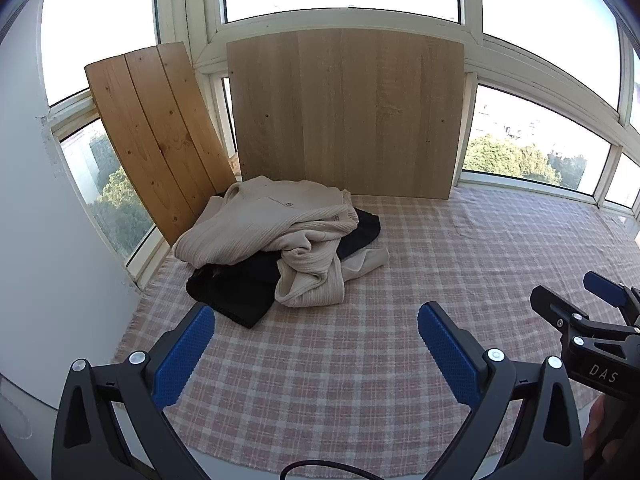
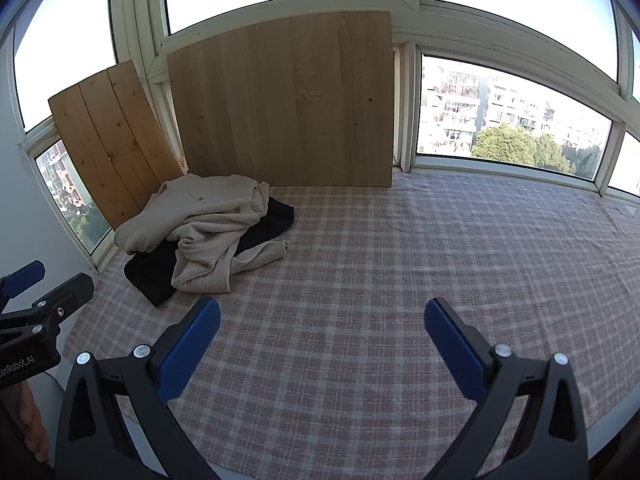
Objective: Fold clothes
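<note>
Both the left gripper and right gripper hover wide open and empty over the pink checked cloth; the person does best to lift only the crumpled beige ribbed knit cardigan (it lies atop a black garment) by a free edge.

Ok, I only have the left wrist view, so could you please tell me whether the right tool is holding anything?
Observer: No, the right tool stands wide open above the checked cloth, with nothing between its pads.
Operator: Thank you; where is the clothes pile from it?
Observer: Ahead and to its left: the beige cardigan lies on top of the black garment, and the tool touches neither.
</note>
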